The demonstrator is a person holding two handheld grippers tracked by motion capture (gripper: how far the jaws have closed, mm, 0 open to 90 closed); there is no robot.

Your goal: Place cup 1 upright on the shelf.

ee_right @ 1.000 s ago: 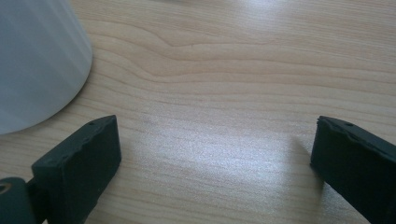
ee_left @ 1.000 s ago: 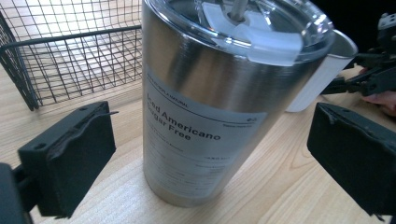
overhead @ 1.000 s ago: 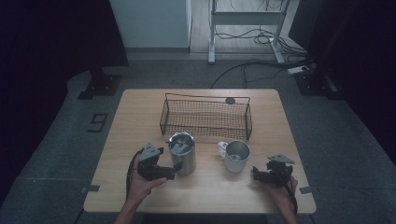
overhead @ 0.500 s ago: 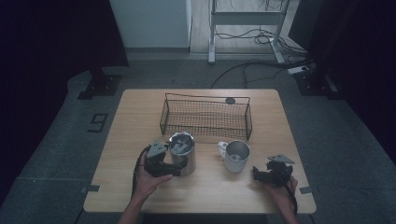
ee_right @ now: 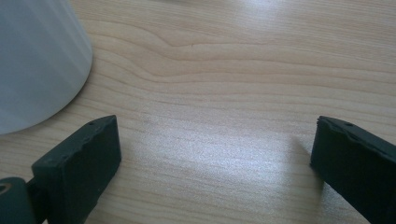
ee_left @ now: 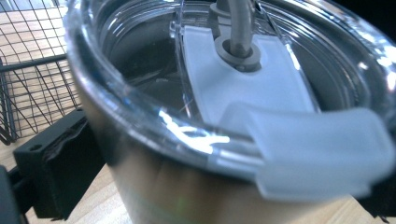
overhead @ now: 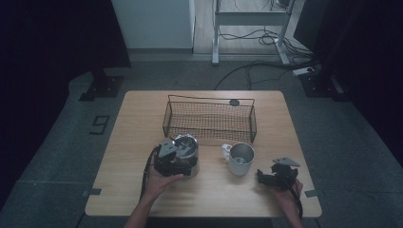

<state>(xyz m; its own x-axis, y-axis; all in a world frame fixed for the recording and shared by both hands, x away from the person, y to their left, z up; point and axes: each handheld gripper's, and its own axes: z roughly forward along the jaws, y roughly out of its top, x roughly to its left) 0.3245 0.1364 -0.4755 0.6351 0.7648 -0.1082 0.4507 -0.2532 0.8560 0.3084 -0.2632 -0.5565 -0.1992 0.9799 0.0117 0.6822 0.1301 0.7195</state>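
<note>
**Left claw closes in on the steel tumbler**

We have the left claw [overhead: 177, 160] set around the steel tumbler [overhead: 187, 154], which stands upright near the front middle of the bench [overhead: 142, 123], just ahead of the wire basket [overhead: 209, 119]. In the left gripper view the tumbler [ee_left: 196, 140] with its clear lid [ee_left: 280, 116] sits between the jaws, one black pad [ee_left: 56, 163] close against its side; we cannot tell whether the pads are pressing yet. We judge the low side approach is meant for lifting it by the body. Our left forearm comes in from the bench's front edge.

The right claw [overhead: 278, 176] rests wide apart and empty on the bench, near the white mug [overhead: 239, 158], likely waiting.
</note>
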